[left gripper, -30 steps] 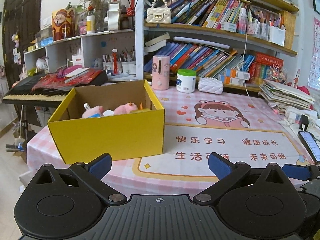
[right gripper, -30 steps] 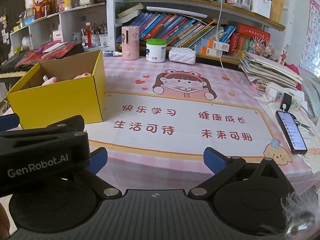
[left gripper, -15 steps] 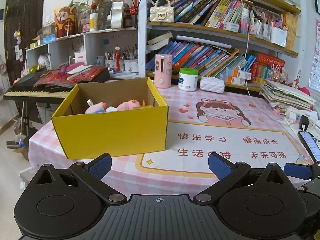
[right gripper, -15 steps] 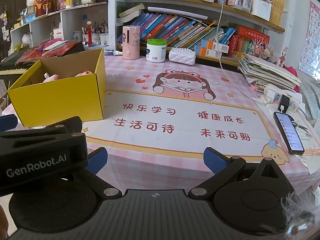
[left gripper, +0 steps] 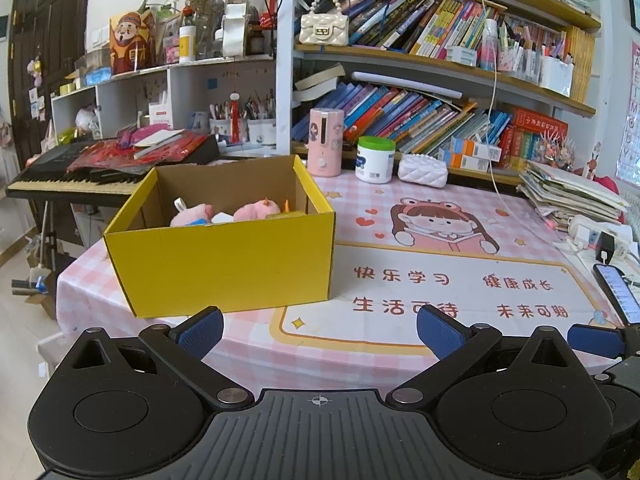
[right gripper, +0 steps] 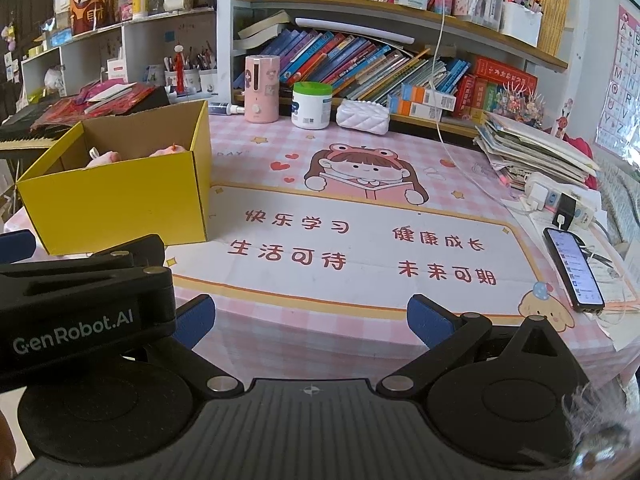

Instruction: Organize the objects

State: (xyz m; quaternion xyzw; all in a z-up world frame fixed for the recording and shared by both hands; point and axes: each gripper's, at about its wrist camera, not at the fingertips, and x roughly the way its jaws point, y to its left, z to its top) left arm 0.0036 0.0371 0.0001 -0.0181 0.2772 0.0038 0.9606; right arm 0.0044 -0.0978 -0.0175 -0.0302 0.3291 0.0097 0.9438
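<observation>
Tabletop yellow box (left gripper: 224, 256) of pink plush toys (left gripper: 192, 215)

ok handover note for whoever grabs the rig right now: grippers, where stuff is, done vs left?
Left gripper: open, empty, at the table's near edge.
Right gripper: open, empty, beside it.
Yellow box stands on the left of the pink table mat; pink plush toys lie inside.
Done: toys boxed, as far as visible.
Left: pink dispenser, white jar, quilted white pouch stand at the back edge; phone lies on the right. Whether they belong in the box is unclear.
</observation>
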